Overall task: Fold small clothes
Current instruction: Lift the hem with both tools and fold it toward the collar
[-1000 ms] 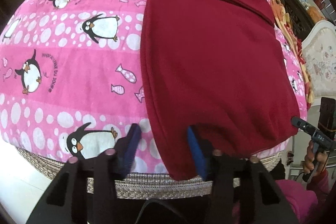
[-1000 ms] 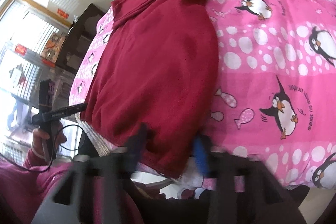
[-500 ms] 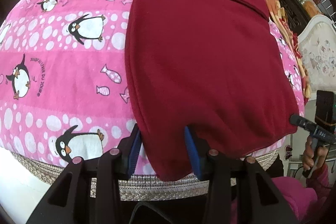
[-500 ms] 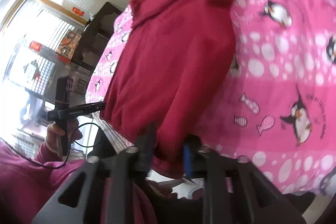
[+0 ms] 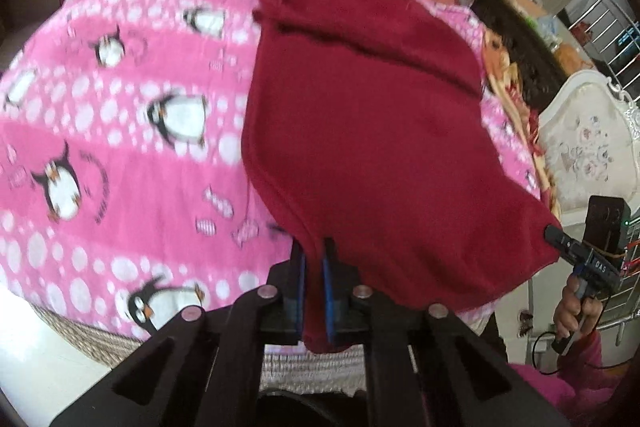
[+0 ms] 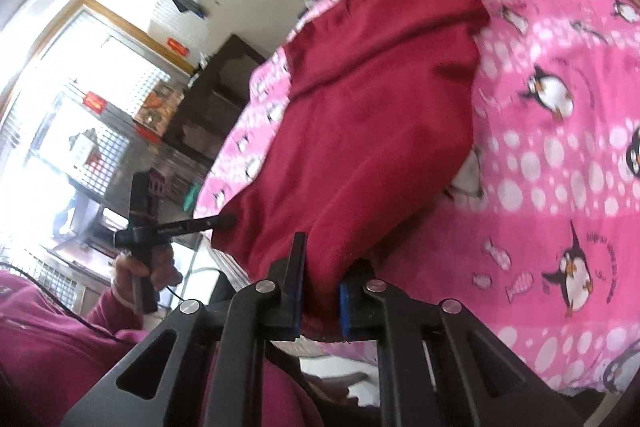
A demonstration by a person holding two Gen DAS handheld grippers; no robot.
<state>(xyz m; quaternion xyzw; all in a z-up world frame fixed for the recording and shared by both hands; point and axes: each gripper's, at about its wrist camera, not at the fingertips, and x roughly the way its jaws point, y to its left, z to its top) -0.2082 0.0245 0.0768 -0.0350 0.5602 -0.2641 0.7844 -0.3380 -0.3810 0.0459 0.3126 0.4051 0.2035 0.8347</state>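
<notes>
Maroon garment spread centre frame on penguin blanket. Left hand-held gripper pinches near hem; right hand-held gripper pinches other corner. Advice: lift both level, carry hem toward upper frame, keep edges aligned.

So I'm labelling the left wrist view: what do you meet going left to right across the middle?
Penguin blanket → red garment → white headboard.
</notes>
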